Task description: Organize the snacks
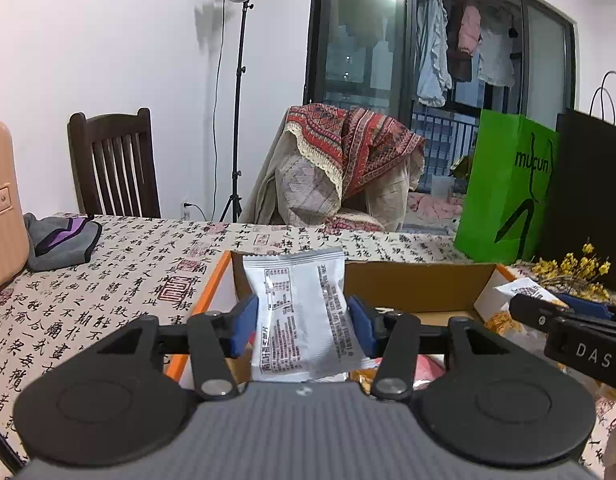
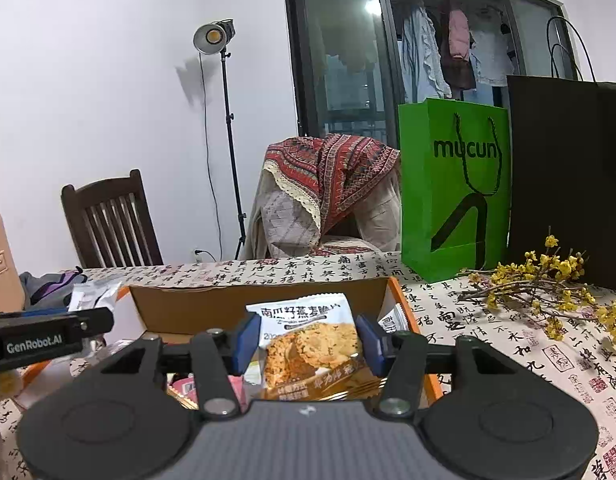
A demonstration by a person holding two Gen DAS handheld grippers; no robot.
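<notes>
Cardboard box [image 1: 407,280] with orange rim sits on table with writing-print cloth [image 1: 120,276].

Left gripper [image 1: 304,326] over box, silver snack pack [image 1: 300,308] standing between blue pads. Left pad touches pack, right pad has small gap. Grip looks let go.

Right gripper [image 2: 308,342] also over box, squeezing cookie pack [image 2: 311,344] on both sides, pack upright.

More snack packs lie inside box, under both grippers.

Green bag [image 2: 453,188] stands behind box, black bag [image 2: 567,180] beside it. Yellow flower twigs [image 2: 547,284] lie right of box.
</notes>
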